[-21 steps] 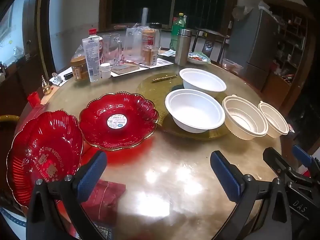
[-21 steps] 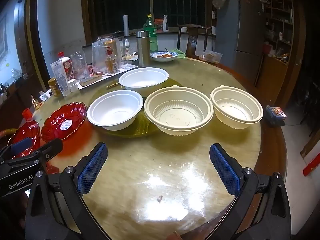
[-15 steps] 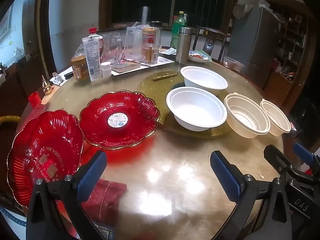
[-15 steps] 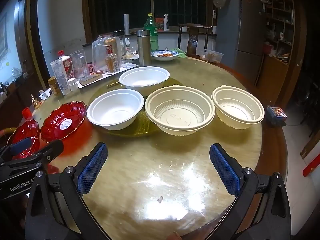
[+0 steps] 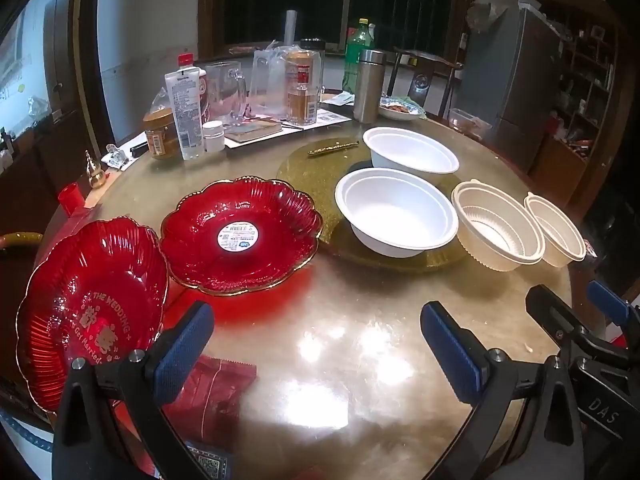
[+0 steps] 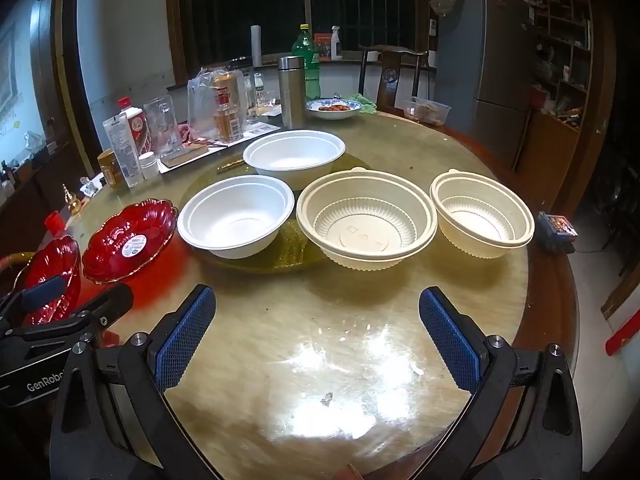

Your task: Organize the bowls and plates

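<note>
Both grippers spread wide, empty, above round table (image 6: 460, 292). From turntable (image 6: 288, 248): red plates (image 5: 240, 236) left, ahead of left gripper (image 5: 316, 352); cream bowls (image 6: 366, 220) right, ahead of right gripper (image 6: 316, 340); white bowls (image 6: 236, 214) on it.

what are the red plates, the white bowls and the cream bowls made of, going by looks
Red plates: likely clear moulded plastic or glass, glossy, light shows through, gold rim. White bowls: probably disposable foam or pulp, matte, rolled rim. Cream bowls: thin plastic, slight sheen, ribbed walls, rim tab.
</note>
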`<state>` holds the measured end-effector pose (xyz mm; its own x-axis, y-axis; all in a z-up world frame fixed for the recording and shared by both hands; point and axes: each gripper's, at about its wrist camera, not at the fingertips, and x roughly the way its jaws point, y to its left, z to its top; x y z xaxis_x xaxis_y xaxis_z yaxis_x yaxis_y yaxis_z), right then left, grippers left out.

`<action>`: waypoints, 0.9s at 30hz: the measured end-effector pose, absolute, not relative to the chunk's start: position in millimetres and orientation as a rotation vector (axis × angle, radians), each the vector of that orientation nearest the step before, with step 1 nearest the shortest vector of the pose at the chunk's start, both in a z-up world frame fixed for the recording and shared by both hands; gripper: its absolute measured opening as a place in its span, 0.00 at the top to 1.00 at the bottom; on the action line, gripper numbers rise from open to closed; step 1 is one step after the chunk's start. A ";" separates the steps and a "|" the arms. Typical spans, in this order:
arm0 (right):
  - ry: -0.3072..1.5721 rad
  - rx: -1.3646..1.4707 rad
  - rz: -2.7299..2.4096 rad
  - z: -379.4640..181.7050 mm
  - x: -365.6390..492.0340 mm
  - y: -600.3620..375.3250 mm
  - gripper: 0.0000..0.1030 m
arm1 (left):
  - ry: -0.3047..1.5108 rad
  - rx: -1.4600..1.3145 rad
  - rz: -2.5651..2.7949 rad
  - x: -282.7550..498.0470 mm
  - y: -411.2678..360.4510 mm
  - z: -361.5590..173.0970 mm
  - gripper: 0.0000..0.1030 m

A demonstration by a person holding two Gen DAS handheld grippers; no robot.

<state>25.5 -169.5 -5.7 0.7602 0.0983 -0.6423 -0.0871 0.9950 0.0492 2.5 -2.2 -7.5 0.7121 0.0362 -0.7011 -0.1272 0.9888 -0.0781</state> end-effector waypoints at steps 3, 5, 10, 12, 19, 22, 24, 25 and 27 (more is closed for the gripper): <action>0.701 0.014 0.101 -5.7 25.5 -168.2 0.00 | 0.772 -0.123 0.093 2.2 -2.5 -7.3 0.00; 0.701 0.016 0.102 -4.3 24.8 -169.5 0.00 | 0.773 -0.122 0.092 2.3 -2.2 -7.0 0.00; 0.700 0.016 0.104 -4.1 24.3 -169.6 0.00 | 0.773 -0.121 0.089 1.1 -2.3 -7.6 0.00; 0.699 0.015 0.103 -3.8 24.0 -169.5 0.00 | 0.771 -0.118 0.092 1.0 -2.9 -7.8 0.00; 0.700 0.014 0.103 -3.5 24.2 -168.8 0.00 | 0.776 -0.117 0.092 1.6 -2.1 -7.1 0.00; 0.698 0.017 0.104 -3.2 24.6 -168.9 0.00 | 0.772 -0.117 0.091 1.9 -1.0 -6.3 0.00; 0.697 0.014 0.104 -1.7 24.6 -168.3 0.00 | 0.771 -0.120 0.092 2.0 -0.2 -6.0 0.00; 0.696 0.012 0.104 -1.0 24.8 -167.4 0.00 | 0.773 -0.123 0.092 2.1 0.4 -6.5 0.00; 0.697 0.011 0.104 -0.5 24.5 -167.0 0.00 | 0.777 -0.121 0.093 3.0 -0.2 -7.0 0.00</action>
